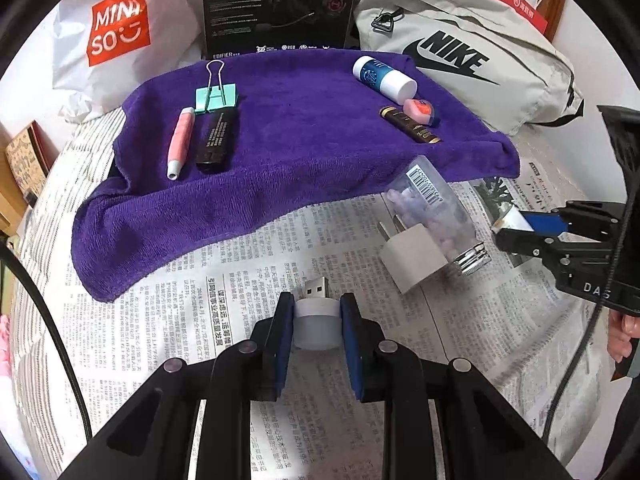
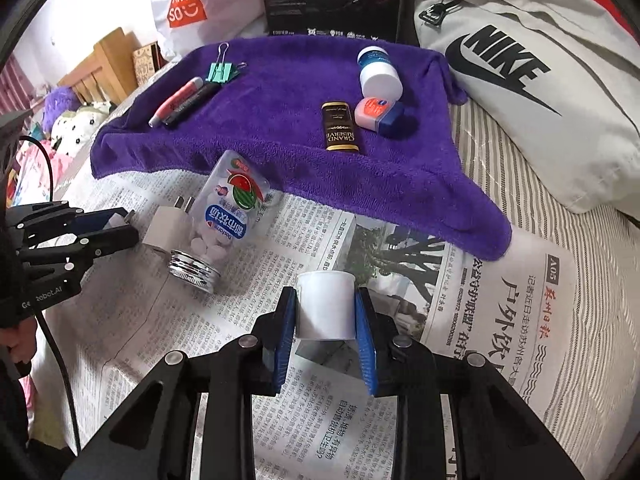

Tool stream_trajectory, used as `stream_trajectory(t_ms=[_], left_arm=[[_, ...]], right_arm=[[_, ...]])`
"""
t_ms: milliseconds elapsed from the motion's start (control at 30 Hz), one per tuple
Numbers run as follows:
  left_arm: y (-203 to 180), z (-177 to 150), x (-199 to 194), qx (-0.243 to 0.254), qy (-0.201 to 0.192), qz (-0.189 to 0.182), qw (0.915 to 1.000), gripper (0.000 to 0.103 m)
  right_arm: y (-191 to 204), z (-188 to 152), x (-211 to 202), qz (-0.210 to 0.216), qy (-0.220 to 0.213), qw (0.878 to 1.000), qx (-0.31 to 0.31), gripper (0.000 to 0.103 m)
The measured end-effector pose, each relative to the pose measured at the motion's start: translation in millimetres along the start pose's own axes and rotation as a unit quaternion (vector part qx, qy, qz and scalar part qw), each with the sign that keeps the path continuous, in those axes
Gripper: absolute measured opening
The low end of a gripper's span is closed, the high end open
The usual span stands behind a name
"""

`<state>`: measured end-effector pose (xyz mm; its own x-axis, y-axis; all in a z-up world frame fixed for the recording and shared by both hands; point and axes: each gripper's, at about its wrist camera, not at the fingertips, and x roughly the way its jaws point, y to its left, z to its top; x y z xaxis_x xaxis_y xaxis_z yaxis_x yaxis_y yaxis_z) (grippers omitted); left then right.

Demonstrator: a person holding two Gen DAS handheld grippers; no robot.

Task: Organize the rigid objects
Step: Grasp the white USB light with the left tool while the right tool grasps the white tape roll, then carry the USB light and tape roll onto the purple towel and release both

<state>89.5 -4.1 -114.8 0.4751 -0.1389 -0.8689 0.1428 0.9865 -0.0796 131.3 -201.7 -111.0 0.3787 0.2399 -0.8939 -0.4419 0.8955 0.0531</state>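
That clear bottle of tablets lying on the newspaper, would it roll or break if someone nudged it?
The tablet bottle lies on its side and looks round, so it would probably roll. It rests against the white charger plug, which may block it one way. It seems to be clear plastic and only part full: likely light, not fragile.

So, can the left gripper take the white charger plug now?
Probably not yet. The left gripper is shut on a small USB light, so its jaws are full. The charger plug also lies against the candy bottle, which crowds one side.
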Motion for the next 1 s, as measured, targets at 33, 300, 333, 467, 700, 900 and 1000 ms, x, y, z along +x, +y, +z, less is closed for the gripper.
stream_trajectory(t_ms=[33, 300, 333, 467, 700, 900, 1000], left_arm=[[-2.4, 0.5, 0.4, 0.005, -0.001, 0.006, 1.0, 0.022], [1.7, 2.5, -1.9, -0.011, -0.003, -0.005, 0.9999, 0.022], [4.7, 2.2, -3.7, -0.018, -0.002, -0.011, 0.9998, 0.022], [13.6, 0.7, -14.2, -0.03, -0.008, -0.021, 0.9993, 0.022], [23.2, 8.6, -32.3, -0.039, -0.026, -0.03, 0.9984, 0.022], [33.9, 23.8, -44.0, -0.048, -0.045, -0.035, 0.9973, 0.022], [39.1, 31.2, -47.0, -0.05, -0.049, -0.034, 0.997, 0.022]], right_arm=[[0.0, -0.7, -0.1, -0.001, -0.002, 1.0, 0.001, 0.029], [-4.6, -9.3, -2.1, 0.001, -0.024, 0.999, 0.022, 0.029], [-6.4, -9.4, -4.0, 0.006, -0.021, 0.999, 0.026, 0.029], [-12.0, -11.2, -13.9, 0.016, -0.022, 0.999, 0.035, 0.029], [-18.6, -2.2, -34.0, 0.039, -0.038, 0.997, 0.045, 0.029], [-20.9, 18.9, -46.8, 0.049, -0.056, 0.996, 0.045, 0.029], [-21.0, 31.3, -48.8, 0.046, -0.062, 0.996, 0.041, 0.029]])
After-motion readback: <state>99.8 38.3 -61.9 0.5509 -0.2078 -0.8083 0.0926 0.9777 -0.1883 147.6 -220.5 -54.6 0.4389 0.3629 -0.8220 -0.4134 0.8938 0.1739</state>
